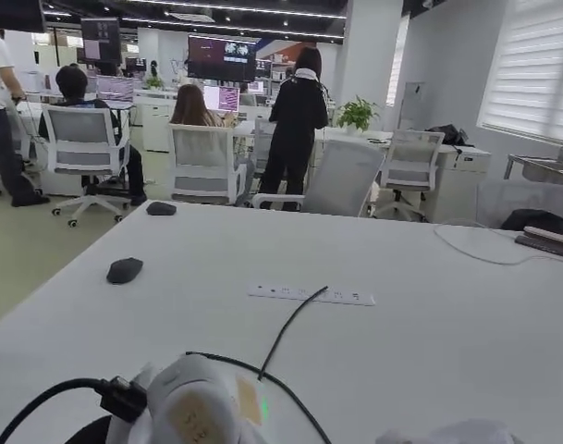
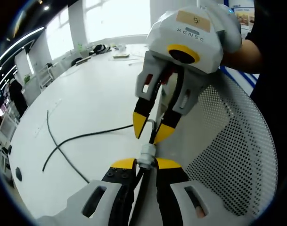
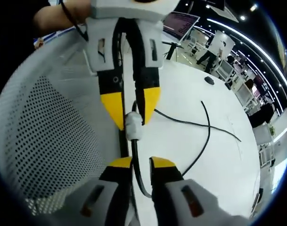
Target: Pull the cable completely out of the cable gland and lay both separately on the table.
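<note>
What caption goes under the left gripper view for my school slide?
Left gripper holds the cable gland while the right gripper pinches the black cable just beyond it.

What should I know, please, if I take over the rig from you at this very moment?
Left gripper: shut on the cable gland.
Right gripper: shut on the cable, close beside the gland.
Where things are: gland and cable are held in the air between the two grippers. The rest of the cable trails loose over the white table.
Done: both parts are gripped, ready to pull.
Left: the cable is not yet out of the gland. Pull it fully out, then lay cable and gland separately on the table.
</note>
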`<action>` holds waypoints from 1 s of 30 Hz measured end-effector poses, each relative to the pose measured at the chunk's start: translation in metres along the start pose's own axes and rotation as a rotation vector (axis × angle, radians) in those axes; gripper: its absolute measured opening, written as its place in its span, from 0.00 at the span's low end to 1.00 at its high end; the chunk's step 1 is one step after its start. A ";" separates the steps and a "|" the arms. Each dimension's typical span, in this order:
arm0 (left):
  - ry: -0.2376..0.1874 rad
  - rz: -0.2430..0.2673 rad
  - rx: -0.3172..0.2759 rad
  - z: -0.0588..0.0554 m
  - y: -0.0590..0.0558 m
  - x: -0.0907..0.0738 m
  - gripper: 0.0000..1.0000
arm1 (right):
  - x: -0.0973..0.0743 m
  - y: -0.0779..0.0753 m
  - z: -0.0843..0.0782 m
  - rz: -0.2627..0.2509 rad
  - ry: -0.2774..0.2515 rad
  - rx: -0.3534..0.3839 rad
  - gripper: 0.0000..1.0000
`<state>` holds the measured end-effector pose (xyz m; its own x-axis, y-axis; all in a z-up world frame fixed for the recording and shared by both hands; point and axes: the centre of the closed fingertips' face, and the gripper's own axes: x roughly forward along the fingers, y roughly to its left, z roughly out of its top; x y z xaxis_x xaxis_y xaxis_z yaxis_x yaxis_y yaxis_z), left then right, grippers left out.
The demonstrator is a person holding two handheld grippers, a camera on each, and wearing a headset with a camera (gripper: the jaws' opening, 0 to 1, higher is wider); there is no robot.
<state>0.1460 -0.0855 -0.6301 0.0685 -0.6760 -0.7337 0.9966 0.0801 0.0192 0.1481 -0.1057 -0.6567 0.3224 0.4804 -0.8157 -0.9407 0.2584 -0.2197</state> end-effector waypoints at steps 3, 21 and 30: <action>0.006 0.009 0.008 -0.002 0.003 0.002 0.17 | 0.000 0.001 -0.001 0.006 -0.007 0.019 0.05; 0.093 0.112 0.006 -0.032 0.036 -0.012 0.16 | -0.016 -0.037 -0.075 -0.215 0.301 0.203 0.05; 0.108 0.111 0.019 -0.031 0.032 -0.005 0.16 | -0.010 -0.032 -0.065 -0.193 0.305 0.112 0.22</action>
<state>0.1764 -0.0570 -0.6465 0.1742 -0.5807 -0.7952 0.9839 0.1358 0.1164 0.1681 -0.1731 -0.6767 0.4303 0.1463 -0.8907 -0.8431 0.4177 -0.3387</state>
